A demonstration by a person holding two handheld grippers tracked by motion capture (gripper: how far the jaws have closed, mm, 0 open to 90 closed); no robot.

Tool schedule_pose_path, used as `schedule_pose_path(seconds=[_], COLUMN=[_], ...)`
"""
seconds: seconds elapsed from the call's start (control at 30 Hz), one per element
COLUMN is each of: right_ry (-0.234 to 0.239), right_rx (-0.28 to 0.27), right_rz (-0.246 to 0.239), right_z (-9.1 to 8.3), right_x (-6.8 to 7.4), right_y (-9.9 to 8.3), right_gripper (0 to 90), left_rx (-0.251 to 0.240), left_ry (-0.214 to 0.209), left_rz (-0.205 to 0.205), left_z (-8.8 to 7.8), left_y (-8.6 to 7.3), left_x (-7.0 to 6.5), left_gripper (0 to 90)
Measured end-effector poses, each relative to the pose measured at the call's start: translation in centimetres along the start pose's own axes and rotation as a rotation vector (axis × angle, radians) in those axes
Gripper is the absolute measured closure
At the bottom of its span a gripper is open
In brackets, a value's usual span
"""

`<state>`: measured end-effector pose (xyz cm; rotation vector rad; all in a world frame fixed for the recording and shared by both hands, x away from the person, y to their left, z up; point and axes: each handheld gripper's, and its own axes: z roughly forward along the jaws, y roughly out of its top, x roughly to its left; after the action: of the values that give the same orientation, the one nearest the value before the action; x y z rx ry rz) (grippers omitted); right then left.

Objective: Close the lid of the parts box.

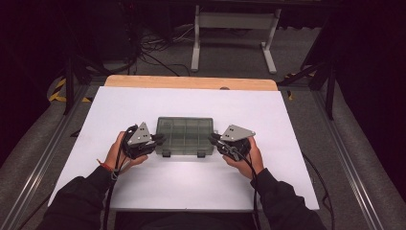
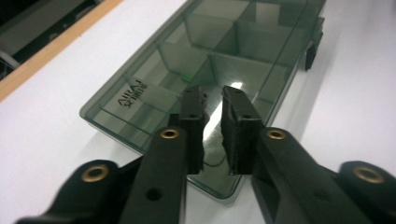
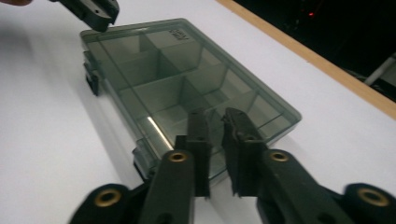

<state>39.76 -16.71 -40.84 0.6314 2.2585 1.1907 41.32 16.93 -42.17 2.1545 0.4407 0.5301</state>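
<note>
1. The person's two forearms, in dark sleeves, come in from the near edge of the white-topped table (image 1: 119, 103) and angle inward, so that the hands face each other across the middle of the board.
2. The left hand's black two-jaw gripper (image 1: 162, 139) is held level and points at the left short end of the smoky grey-green transparent plastic compartment box (image 1: 185, 135). In the left gripper view its tips (image 2: 213, 103) hang over that end of the lid, the jaws parted by a narrow gap with nothing clamped between them.
3. The right hand's black two-jaw gripper (image 1: 211, 139) mirrors it at the box's right short end. In the right gripper view its jaws (image 3: 216, 122) are likewise slightly apart over the lid and grip nothing.
4. The box lies flat near the middle of the table, a little toward the near edge, long sides parallel to it. Its lid is closed, dividers showing through as a grid of compartments, and two dark latches (image 1: 183, 154) sit on the near long side (one per end).
5. Small raised lettering on the lid (image 2: 132, 94) is too blurred to read. Whether any jaw tip touches the lid I cannot tell, and the compartments' contents are hard to make out through the tinted plastic
</note>
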Motion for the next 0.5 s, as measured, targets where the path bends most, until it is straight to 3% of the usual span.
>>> schedule_pose_path(seconds=[0.5], right_ry=[-0.068], right_rx=[0.005], right_rz=[0.047], right_z=[0.34], right_x=[-0.23], right_y=[-0.14], right_gripper=[31.3], left_rx=[-0.021], left_ry=[0.062], left_rz=[-0.029], left_z=[0.07], left_y=[-0.06], left_x=[-0.09], left_gripper=[28.3])
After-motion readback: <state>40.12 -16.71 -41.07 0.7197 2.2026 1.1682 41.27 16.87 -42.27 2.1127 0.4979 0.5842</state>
